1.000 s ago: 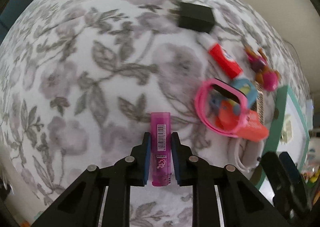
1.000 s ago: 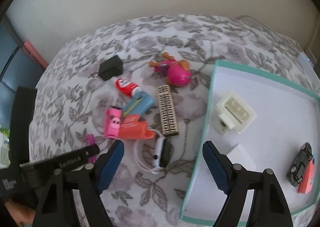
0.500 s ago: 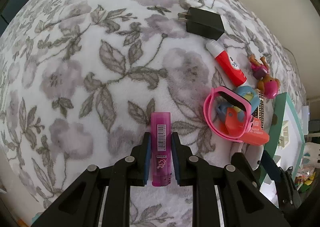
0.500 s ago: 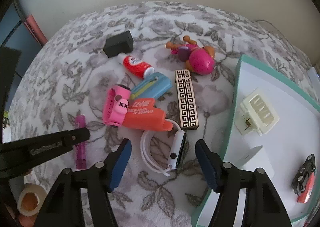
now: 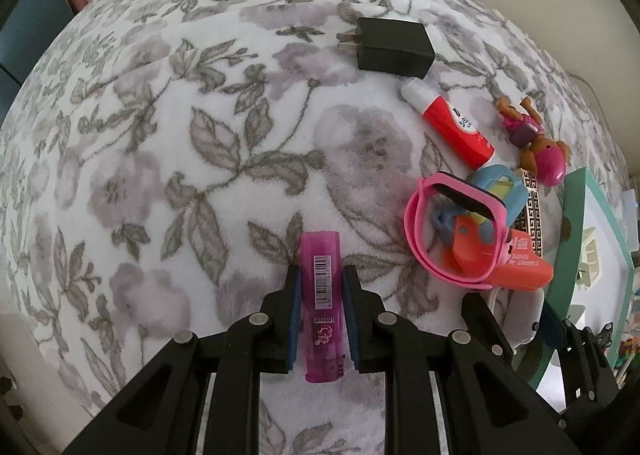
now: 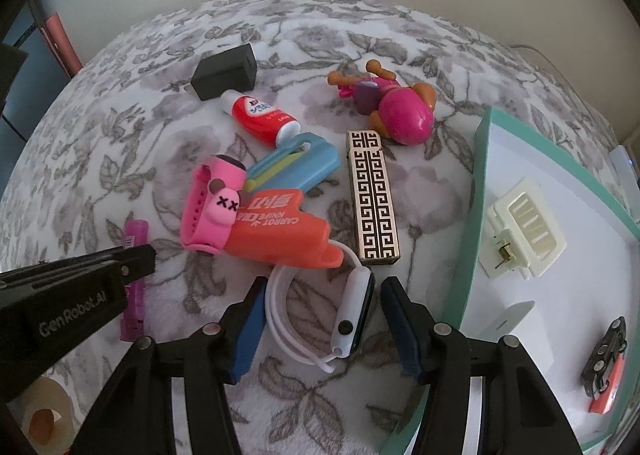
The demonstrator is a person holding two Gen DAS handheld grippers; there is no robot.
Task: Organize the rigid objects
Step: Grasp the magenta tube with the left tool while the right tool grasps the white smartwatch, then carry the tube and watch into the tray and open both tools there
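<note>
Purple lighter (image 5: 322, 297) clamped in left gripper (image 5: 320, 275); right gripper (image 6: 320, 319) agape astride half-hidden white watch (image 6: 352, 315).

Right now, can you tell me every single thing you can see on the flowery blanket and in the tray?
purple plastic lighter: 1, purple, between the left gripper's fingers
black wall charger: 1, black, far side of blanket
red glue tube: 1, red and white, beside charger
pink toy figure: 1, magenta and orange, near tray
blue plastic case: 1, blue, in the pile
pink watch band: 1, pink, around the orange carrot knife
orange carrot knife: 1, orange, in the pile
gold patterned lighter: 1, gold and black, beside pile
white smartwatch: 1, white, between the right gripper's fingers
teal-rimmed tray: 1, white inside, right
cream clip: 1, in tray
toy car: 1, black, in tray
left gripper: shut on lighter
right gripper: open
</note>
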